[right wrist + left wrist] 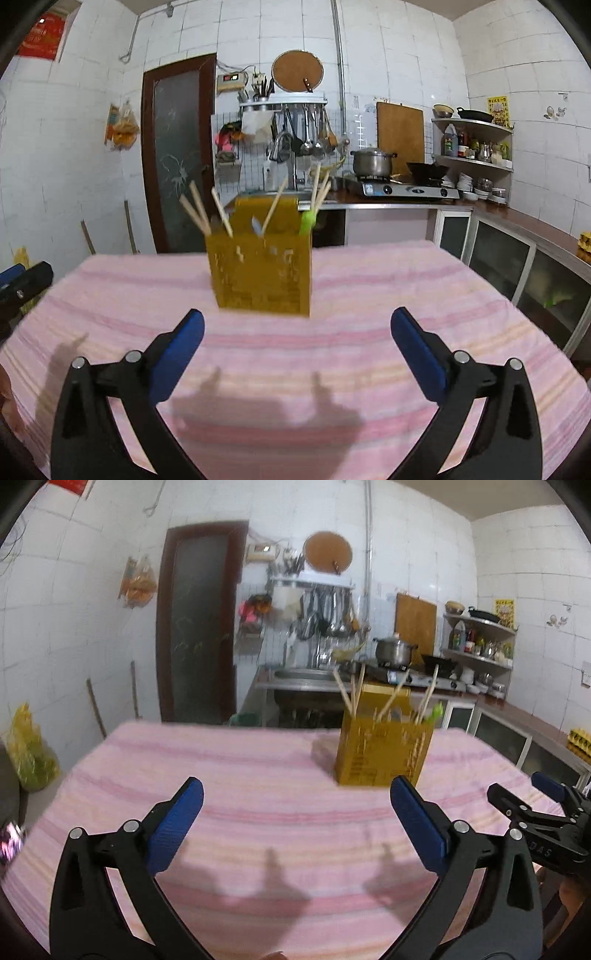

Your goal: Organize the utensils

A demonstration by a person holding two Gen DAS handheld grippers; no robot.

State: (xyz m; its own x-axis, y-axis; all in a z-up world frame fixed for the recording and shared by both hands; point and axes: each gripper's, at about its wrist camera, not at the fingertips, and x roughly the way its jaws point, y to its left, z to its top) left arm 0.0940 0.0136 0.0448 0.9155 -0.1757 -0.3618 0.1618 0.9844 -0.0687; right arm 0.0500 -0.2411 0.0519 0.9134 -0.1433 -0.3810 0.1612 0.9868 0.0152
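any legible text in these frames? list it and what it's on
"DAS": end of a longer word on the right gripper arm, start cut off.
Red poster: print too blurred.
Yellow poster: print too small.
Wall meter: red digits unreadable.
Yellow utensil holder: only a blurred cut-out pattern, no readable text.

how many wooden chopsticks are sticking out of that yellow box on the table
6 wooden chopsticks visible in the perforated yellow box: three left, one centre, two right. More may be hidden; the picture is blurred.
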